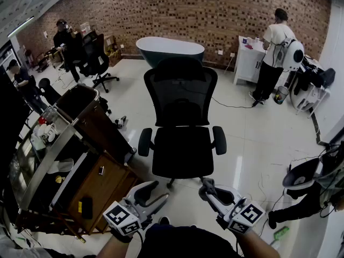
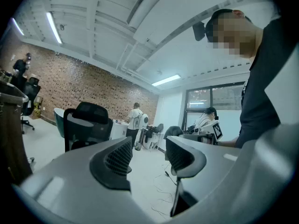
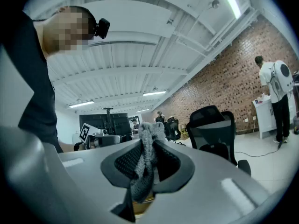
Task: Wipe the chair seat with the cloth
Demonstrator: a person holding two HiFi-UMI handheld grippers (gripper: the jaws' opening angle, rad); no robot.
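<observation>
Cloth (image 3: pixel 143 164), grey and nubbly, clamped between the fingers of the right gripper (image 3: pixel 148 146): bunched up above the tips, hanging in a strip below them. Fingers of the left gripper (image 2: pixel 148 155) apart and empty. Both grippers low in the head view, side by side with a gap between them, tips pointing forward toward the black chair (image 1: pixel 183 123). Square-marker cube (image 1: pixel 119 216) at the rear of each gripper, nearer the person than the fingers.

Chair seat (image 1: pixel 183 150) just ahead of both pairs of fingers, touched by neither. Cloth short of the seat's front edge, over the pale floor (image 1: pixel 252 144). Backrest (image 1: pixel 180 87) beyond the seat, farther from the fingers; armrests (image 1: pixel 144 142) on either side of the seat.

Left of the left fingers, a wooden cart (image 1: pixel 105 190) with a few small items on top. Well beyond the fingers, past the chair, a dark tub (image 1: pixel 169 46) against the brick wall (image 1: pixel 215 9). Off to the right of it, a person (image 1: pixel 273 52) standing at a white cabinet (image 1: pixel 246 63). Far off to the left of the fingers, more people (image 1: pixel 62 34) and a second office chair (image 1: pixel 97 58).
</observation>
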